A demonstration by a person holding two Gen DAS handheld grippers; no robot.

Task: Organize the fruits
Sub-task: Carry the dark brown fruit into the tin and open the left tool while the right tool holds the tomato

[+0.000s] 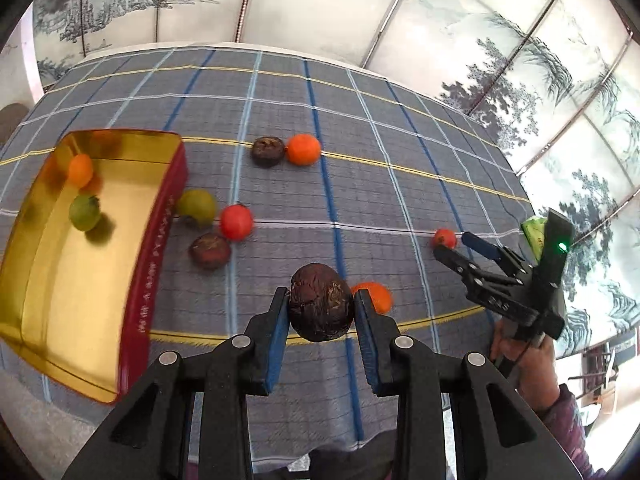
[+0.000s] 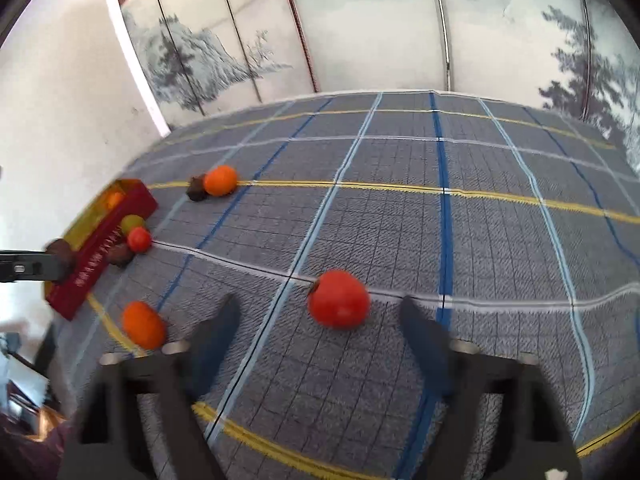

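Note:
My left gripper (image 1: 321, 298) is shut on a dark brown fruit (image 1: 321, 307) and holds it above the checked cloth, right of the red-and-gold tin (image 1: 152, 248). The tin holds an orange fruit (image 1: 80, 169) and a green fruit (image 1: 84, 212). My right gripper (image 2: 320, 312) is open, its jaws on either side of a red fruit (image 2: 338, 299) lying on the cloth. It also shows in the left wrist view (image 1: 456, 246), beside that red fruit (image 1: 445, 237).
Loose fruits lie on the cloth: a green one (image 1: 197, 207), a red one (image 1: 236, 222) and a brown one (image 1: 209, 251) beside the tin, a brown one (image 1: 267, 151) and an orange one (image 1: 303, 149) farther back, an orange one (image 1: 376, 296) near my left gripper. A painted screen (image 2: 360, 20) stands behind the table.

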